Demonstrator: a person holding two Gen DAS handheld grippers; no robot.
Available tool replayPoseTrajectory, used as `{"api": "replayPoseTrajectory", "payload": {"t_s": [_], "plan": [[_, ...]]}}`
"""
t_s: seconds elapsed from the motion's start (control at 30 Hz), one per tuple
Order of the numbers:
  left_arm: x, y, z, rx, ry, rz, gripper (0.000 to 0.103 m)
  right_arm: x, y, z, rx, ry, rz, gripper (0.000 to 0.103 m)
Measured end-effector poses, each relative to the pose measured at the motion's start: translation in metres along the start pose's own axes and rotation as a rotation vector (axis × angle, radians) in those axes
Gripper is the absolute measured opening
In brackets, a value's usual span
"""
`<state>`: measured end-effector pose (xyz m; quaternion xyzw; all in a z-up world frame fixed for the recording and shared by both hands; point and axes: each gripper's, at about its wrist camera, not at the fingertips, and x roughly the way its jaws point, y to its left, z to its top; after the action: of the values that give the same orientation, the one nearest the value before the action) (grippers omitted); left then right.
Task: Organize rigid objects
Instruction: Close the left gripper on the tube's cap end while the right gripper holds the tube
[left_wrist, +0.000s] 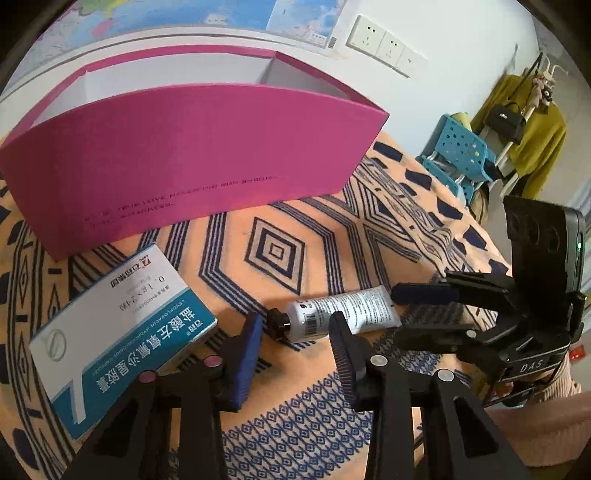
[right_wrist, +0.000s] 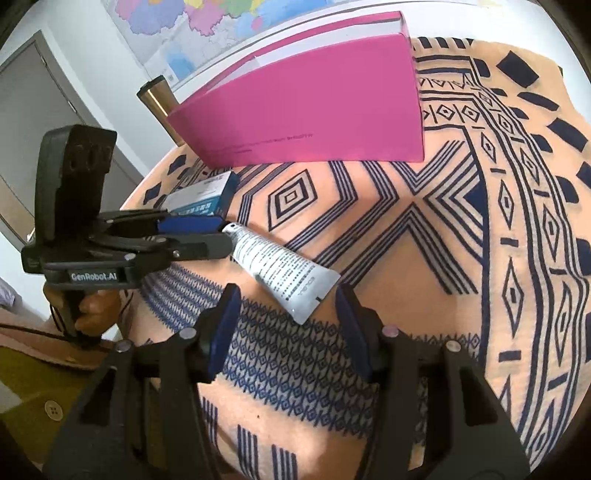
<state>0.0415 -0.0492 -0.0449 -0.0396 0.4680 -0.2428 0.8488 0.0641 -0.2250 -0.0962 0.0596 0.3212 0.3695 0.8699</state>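
A white tube (left_wrist: 343, 314) with a black cap lies on the patterned cloth; it also shows in the right wrist view (right_wrist: 280, 271). My left gripper (left_wrist: 295, 325) is open, its fingertips at the tube's capped end. My right gripper (right_wrist: 284, 295) is open, its fingertips either side of the tube's flat crimped end. A blue and white medicine box (left_wrist: 114, 332) lies left of the tube, also seen in the right wrist view (right_wrist: 201, 197). An open magenta box (left_wrist: 192, 155) stands behind them, also in the right wrist view (right_wrist: 314, 107).
The table is covered by an orange cloth (right_wrist: 424, 258) with dark blue patterns. A brass-coloured cylinder (right_wrist: 159, 98) stands beside the magenta box. A blue plastic chair (left_wrist: 458, 155) and hung clothes stand beyond the table edge.
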Motion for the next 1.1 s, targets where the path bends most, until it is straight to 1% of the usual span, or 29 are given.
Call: {"api": "replayPoseTrajectory", "payload": {"t_s": [0.13,0.37,0.5,0.63,0.87,1.1], "plan": [[-0.001,-0.001,-0.003,-0.004,0.004,0.015,0.034,0.004,-0.002,0.005,0.025,-0.014,0.017,0.056],[-0.002,0.004,-0.005,-0.03,0.009,0.038,0.034,0.013,-0.003,0.016,0.027,-0.042,0.008,0.056],[-0.008,0.008,-0.006,-0.047,-0.021,0.081,0.034,0.013,-0.004,0.018,0.022,-0.041,-0.011,0.056],[-0.011,0.006,-0.006,-0.036,-0.034,0.079,0.034,0.01,-0.006,0.015,0.037,-0.042,-0.009,0.056],[-0.008,-0.001,-0.005,-0.024,-0.025,0.039,0.034,0.01,-0.003,0.011,0.047,-0.049,0.001,0.056],[-0.01,-0.004,-0.004,-0.018,-0.032,0.061,0.034,0.012,0.0,0.011,0.056,-0.056,0.001,0.056]]}}
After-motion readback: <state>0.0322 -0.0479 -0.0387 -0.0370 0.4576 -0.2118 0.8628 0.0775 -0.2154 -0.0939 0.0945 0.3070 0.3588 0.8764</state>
